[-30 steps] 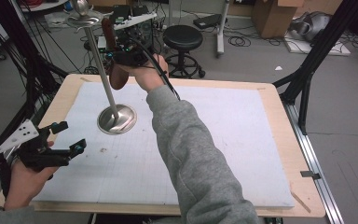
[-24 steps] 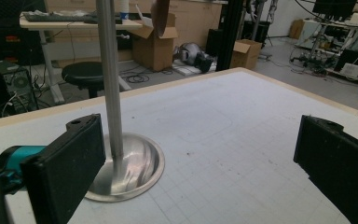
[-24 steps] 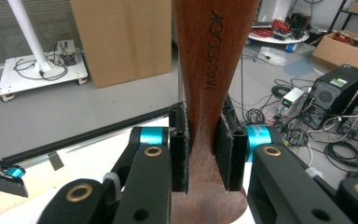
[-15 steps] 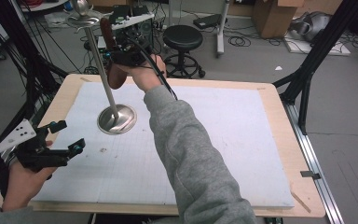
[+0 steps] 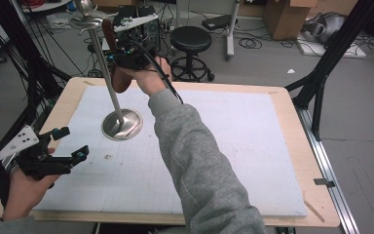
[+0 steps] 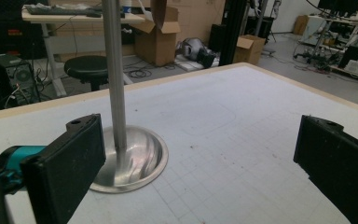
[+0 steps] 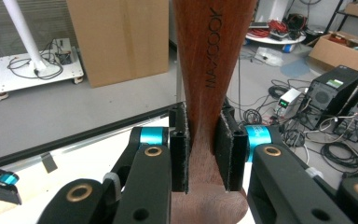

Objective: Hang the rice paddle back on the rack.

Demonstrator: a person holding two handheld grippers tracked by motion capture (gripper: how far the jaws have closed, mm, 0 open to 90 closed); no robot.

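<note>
Gripping one wooden utensil [image 7: 212, 70]: right gripper [image 7: 201, 154]; left gripper [image 5: 61, 146] fingers spread, empty.

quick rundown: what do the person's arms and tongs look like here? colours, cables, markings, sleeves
Both tongs are black with teal collars near the jaws. The left tongs carry a pale grey three-cornered plate on top. The right tongs show brass-coloured pivot rings and flat black pads with a rough, fuzzy inner face; a black cable trails from them along the arm. The right arm wears a grey sweatshirt sleeve.
</note>
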